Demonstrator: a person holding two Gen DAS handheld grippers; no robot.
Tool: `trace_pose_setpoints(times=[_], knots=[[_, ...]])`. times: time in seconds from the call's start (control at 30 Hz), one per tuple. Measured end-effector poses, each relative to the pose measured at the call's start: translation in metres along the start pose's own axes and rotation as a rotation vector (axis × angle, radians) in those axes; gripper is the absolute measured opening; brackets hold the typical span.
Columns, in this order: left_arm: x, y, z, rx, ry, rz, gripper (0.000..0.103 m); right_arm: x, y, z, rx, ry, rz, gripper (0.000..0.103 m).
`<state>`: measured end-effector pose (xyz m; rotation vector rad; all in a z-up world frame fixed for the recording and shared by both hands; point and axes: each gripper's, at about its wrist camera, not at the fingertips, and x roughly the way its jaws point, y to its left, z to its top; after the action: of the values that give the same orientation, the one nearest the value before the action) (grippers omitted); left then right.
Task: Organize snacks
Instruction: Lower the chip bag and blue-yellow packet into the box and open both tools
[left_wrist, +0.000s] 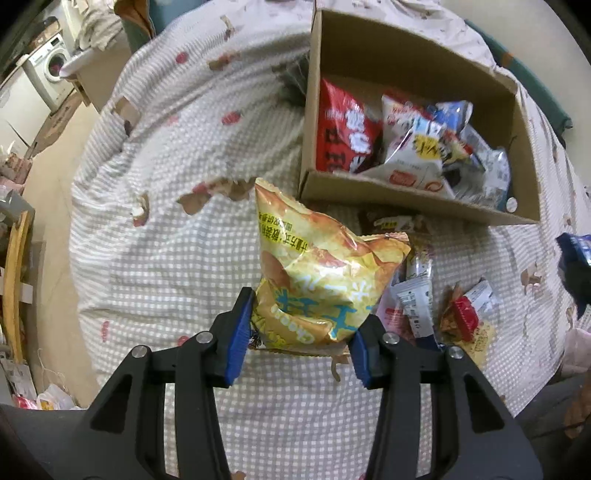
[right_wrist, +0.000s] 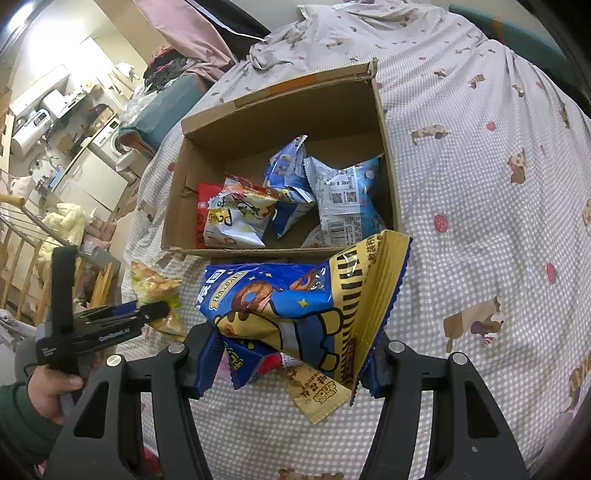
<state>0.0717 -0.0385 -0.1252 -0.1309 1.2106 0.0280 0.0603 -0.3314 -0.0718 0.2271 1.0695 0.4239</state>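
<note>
The left tool (left_wrist: 299, 336) pinches the puffy yellow chip bag (left_wrist: 317, 273) low, just short of the cardboard box (left_wrist: 413, 197); it is light, crinkly, crushable. The right tool (right_wrist: 288, 363) grips a blue-and-yellow snack bag (right_wrist: 295, 306), probably by its crumpled body.

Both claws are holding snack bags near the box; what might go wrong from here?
The left claw pinches only the bottom edge of the puffy yellow chip bag, which may slip out. The right claw's blue doughnut snack bag hangs crumpled and could catch the cardboard box wall.
</note>
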Motion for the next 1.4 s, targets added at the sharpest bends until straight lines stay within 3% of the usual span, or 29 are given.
trace_pose_setpoints(times=[0.33, 0.7, 0.97, 1.4], knots=[[-0.037, -0.003, 0.008, 0.005, -0.078, -0.010, 0.042, -0.010, 0.001, -0.002, 0.009, -0.027, 0.005, 0.062], [-0.072, -0.012, 0.038, 0.011, -0.173, -0.041, 0.042, -0.040, 0.003, 0.013, 0.011, -0.169, 0.060, 0.062], [-0.069, -0.024, 0.066, 0.031, -0.195, -0.045, 0.042, -0.037, -0.004, 0.041, 0.013, -0.196, 0.050, 0.062], [-0.047, -0.060, 0.124, 0.075, -0.223, -0.053, 0.043, 0.001, -0.007, 0.096, 0.002, -0.207, 0.017, 0.063]])
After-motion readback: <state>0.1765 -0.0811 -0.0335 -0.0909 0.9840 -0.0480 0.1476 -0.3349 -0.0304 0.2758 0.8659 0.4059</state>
